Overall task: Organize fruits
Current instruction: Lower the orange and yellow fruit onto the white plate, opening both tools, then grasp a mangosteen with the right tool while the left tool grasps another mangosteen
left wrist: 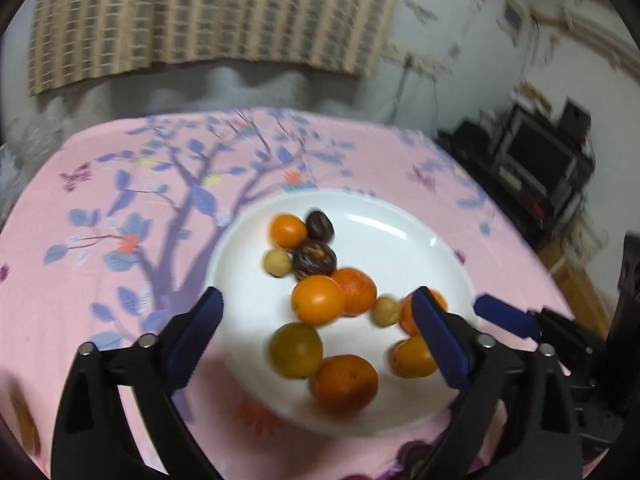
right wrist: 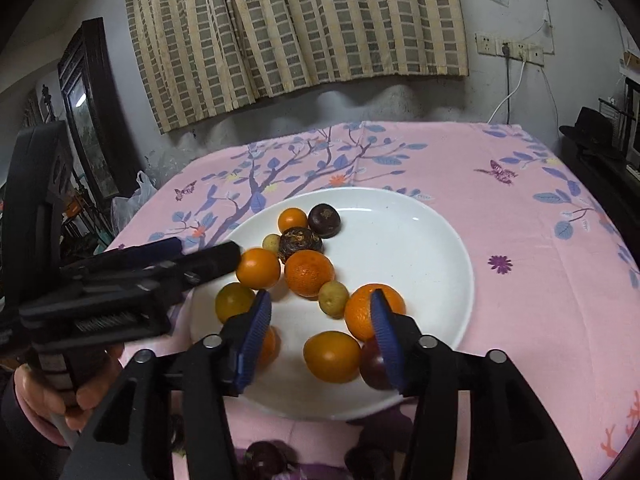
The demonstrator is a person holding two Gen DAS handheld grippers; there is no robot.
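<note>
Orange fruit (right wrist: 332, 356) on the white plate (right wrist: 440, 240) sits between the spread right tool (right wrist: 320, 340), likely next to clench; left tool (left wrist: 320, 332) hovers released.

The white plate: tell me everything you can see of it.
The white plate is round, shallow and glossy, probably ceramic, with highlights along its far rim. It lies flat on the pink floral tablecloth, its near edge close to the table's front. A loose cluster of small fruits sits on its left and near parts: orange ones, two dark brown ones, small yellowish ones and a reddish one. Its right side is bare. Both claws hang open over its near part; whether they touch it cannot be told.
</note>
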